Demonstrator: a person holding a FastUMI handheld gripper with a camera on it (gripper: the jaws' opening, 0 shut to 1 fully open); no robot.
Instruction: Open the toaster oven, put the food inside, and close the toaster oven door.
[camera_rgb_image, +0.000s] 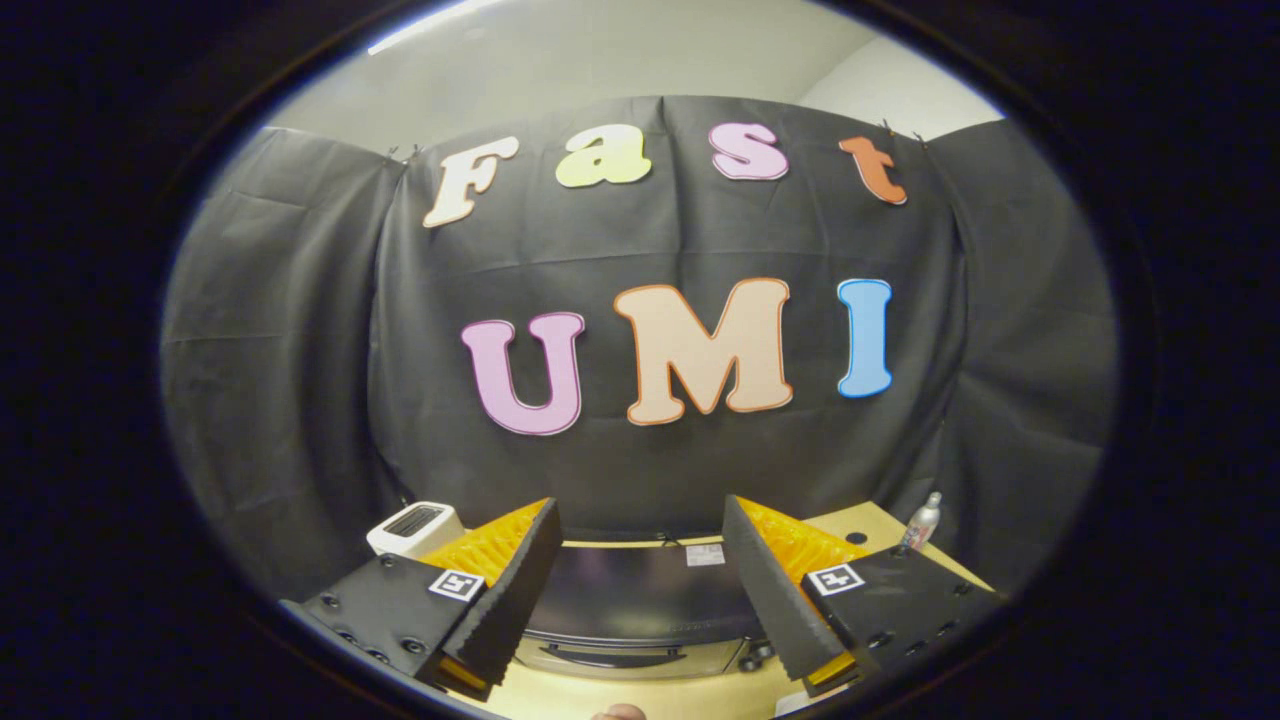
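Gripper view: toaster oven partly hidden btwn spread fingers.

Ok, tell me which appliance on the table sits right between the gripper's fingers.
The black toaster oven, door shut, lies between and just ahead of the open gripper. The white toaster stands off beyond the left finger.

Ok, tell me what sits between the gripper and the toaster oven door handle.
Nothing visible does. The gripper is open and holds nothing, and the toaster oven lies between and just below its fingers, its door handle facing them, door closed. The white toaster and the bottle stand off to either side.
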